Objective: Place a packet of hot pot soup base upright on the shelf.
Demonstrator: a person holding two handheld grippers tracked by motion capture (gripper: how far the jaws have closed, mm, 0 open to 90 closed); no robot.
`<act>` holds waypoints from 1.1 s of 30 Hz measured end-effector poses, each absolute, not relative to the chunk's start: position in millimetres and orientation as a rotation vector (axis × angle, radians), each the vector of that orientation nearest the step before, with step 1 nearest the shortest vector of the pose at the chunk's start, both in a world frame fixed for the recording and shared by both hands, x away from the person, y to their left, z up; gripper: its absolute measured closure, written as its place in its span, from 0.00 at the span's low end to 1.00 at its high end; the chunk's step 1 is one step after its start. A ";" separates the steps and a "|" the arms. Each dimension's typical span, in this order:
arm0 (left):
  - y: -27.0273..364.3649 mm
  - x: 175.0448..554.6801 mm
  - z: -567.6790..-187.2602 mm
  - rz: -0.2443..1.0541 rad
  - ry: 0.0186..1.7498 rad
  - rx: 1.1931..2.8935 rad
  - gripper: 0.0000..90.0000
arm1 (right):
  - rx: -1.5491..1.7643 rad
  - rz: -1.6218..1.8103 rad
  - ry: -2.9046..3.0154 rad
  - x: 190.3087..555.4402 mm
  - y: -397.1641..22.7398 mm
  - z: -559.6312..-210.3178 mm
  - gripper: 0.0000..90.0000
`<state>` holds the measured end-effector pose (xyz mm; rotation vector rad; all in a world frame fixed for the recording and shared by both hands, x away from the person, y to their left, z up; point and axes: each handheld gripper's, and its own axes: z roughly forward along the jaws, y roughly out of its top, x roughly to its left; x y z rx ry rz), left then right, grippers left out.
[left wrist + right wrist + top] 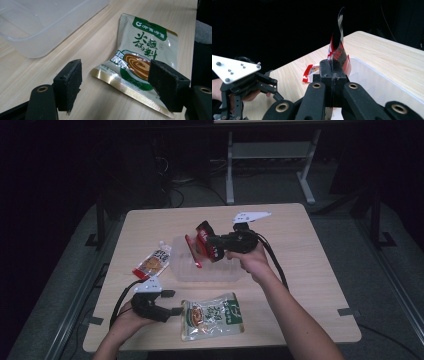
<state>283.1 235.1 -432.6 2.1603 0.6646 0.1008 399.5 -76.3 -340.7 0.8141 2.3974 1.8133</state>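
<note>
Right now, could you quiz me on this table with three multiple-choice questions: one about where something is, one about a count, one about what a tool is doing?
1. Where does the green-and-cream packet lie?
A. Inside the clear plastic box
B. On the table near the front edge, just ahead of the left gripper
C. On the floor

2. How many snack packets are in sight?
A. One
B. Three
C. Five

3. What is the right gripper doing?
A. Pinching a red packet above the box
B. Lying open on the table
C. Holding a cup

Answers:
1 B: the left gripper view shows it flat on the wood between the open jaws of the left gripper, outside the clear plastic box.
2 B: the green one, the orange-and-red packet left of the box, and the red packet in the jaws.
3 A: its jaws are closed on the packet over the box.
</note>
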 end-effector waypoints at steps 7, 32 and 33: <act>235.2 283.5 -433.0 0.097 0.663 2.162 0.30 | 0.830 1.803 2.417 403.1 -66.0 -349.3 1.00; 230.8 284.0 -434.8 0.089 0.661 2.166 0.30 | 0.817 1.672 2.419 398.8 -59.2 -355.1 1.00; 230.8 284.0 -434.8 0.089 0.661 2.166 0.30 | 0.817 1.672 2.419 398.8 -59.2 -355.1 1.00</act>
